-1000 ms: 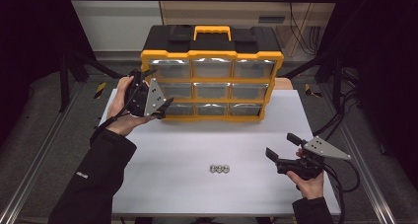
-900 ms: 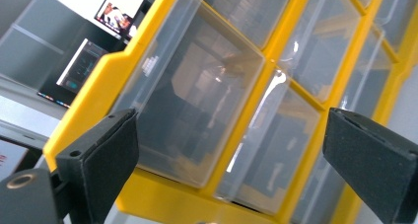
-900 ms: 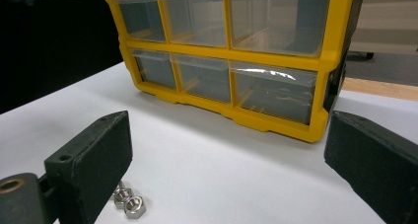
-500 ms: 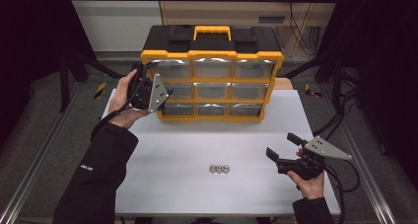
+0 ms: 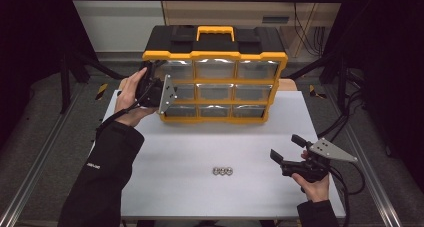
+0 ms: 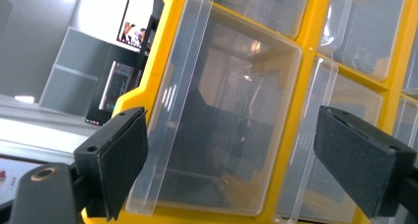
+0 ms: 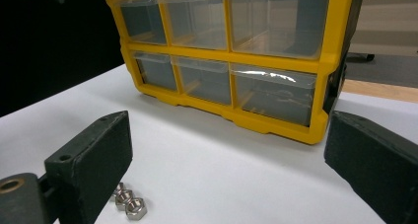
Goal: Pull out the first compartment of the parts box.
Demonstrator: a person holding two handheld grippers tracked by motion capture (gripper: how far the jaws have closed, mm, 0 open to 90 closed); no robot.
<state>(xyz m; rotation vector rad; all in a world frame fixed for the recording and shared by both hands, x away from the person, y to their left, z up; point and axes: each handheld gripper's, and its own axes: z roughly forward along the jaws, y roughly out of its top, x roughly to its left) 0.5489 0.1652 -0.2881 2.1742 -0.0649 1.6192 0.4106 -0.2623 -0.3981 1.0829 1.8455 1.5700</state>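
A yellow-and-black organizer (image 5: 215,47) with clear drawers stands at the back of the white table (image 5: 200,142). My left gripper (image 5: 170,89) is up against its left column, turned on its side. In the left gripper view, its jaws (image 6: 239,169) straddle the clear front of a corner drawer (image 6: 222,120). They have just been closing a little, and the pads stand apart from the plastic. Three steel nuts (image 5: 222,171) lie in a row on the table. My right gripper (image 5: 286,147) rests open to their right, with nothing between its fingers (image 7: 226,135); the nuts (image 7: 129,202) lie by its left jaw.
The organizer (image 7: 231,66) has three rows of drawers, all pushed in and looking empty. Dark stands and cables flank the table on both sides. A metal rail (image 5: 30,182) runs along the left side of the table.
My left gripper has edged to the right, closer against the organizer's left drawers. The right gripper and the nuts have stayed put.
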